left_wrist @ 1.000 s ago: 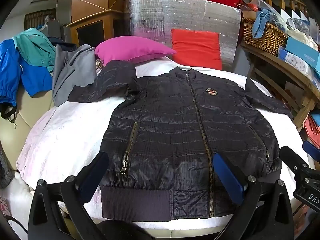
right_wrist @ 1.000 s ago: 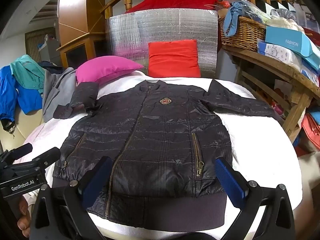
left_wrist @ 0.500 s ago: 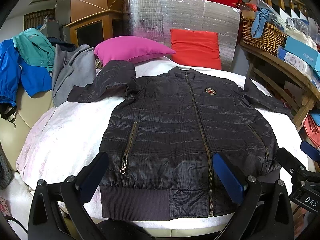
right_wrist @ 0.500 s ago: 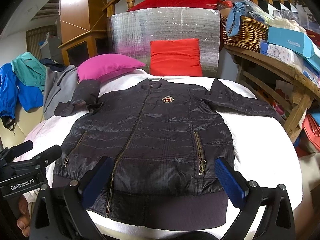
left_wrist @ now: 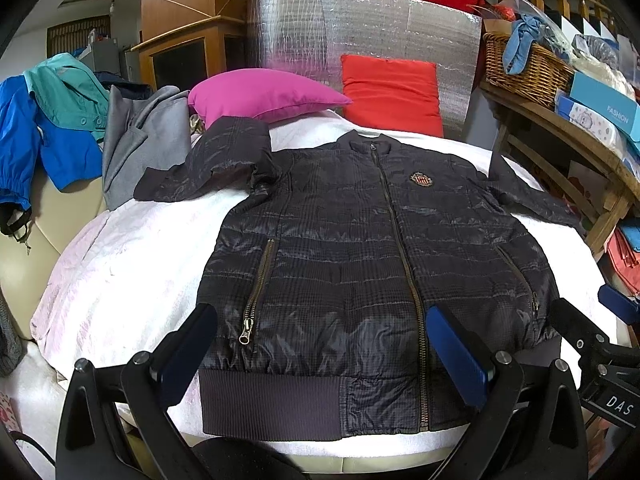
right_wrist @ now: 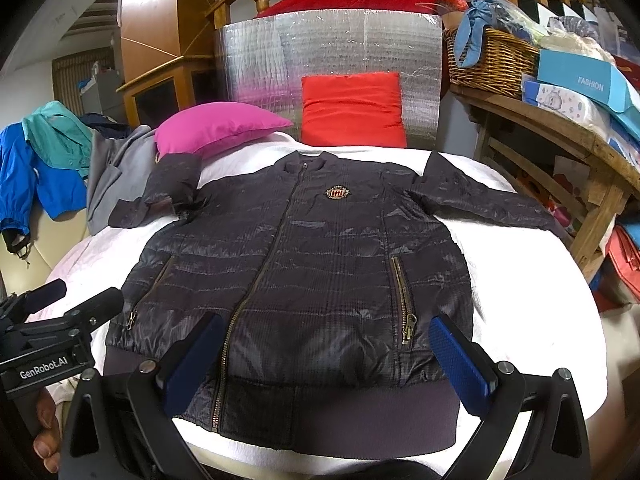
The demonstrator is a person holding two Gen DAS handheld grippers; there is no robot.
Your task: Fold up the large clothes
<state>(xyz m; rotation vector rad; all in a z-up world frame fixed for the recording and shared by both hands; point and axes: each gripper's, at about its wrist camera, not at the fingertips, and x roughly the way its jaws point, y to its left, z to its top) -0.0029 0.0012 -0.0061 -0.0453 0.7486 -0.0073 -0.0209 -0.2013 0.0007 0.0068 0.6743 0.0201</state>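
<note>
Jacket (left_wrist: 360, 264), dark and quilted, lies front-up and zipped on a white cover (left_wrist: 132, 264) spread over a rounded surface; its ribbed hem (left_wrist: 272, 404) faces the cameras and its collar points toward the far cushions; a small embroidered crest (left_wrist: 421, 179) sits on the chest. One sleeve, on the left of both views, is bent back on itself near a magenta pillow (left_wrist: 260, 94); the other sleeve (right_wrist: 488, 204) runs out straight toward the wooden shelf (right_wrist: 560, 128) on the right. A red cushion (left_wrist: 394, 92) stands behind the collar against a silver quilted panel (left_wrist: 360, 28); a grey garment (left_wrist: 140, 140) and a blue and teal one (left_wrist: 44, 128) hang over a pale seat at the far left.

The left gripper (left_wrist: 320, 350) hovers above the hem with its blue-padded fingers (left_wrist: 456, 354) spread wide, holding nothing; the jacket's lower left panel and pocket zip show between them. The right gripper (right_wrist: 328, 354) hangs likewise above the hem, fingers (right_wrist: 460, 356) wide apart and empty, with the main zip and the right pocket zip framed between them; neither gripper touches the cloth as far as can be seen. In the right wrist view the left gripper shows at the lower left, with part of a hand (right_wrist: 46, 440) beneath it; a wicker basket (right_wrist: 492, 60) and boxes rest on the shelf.
</note>
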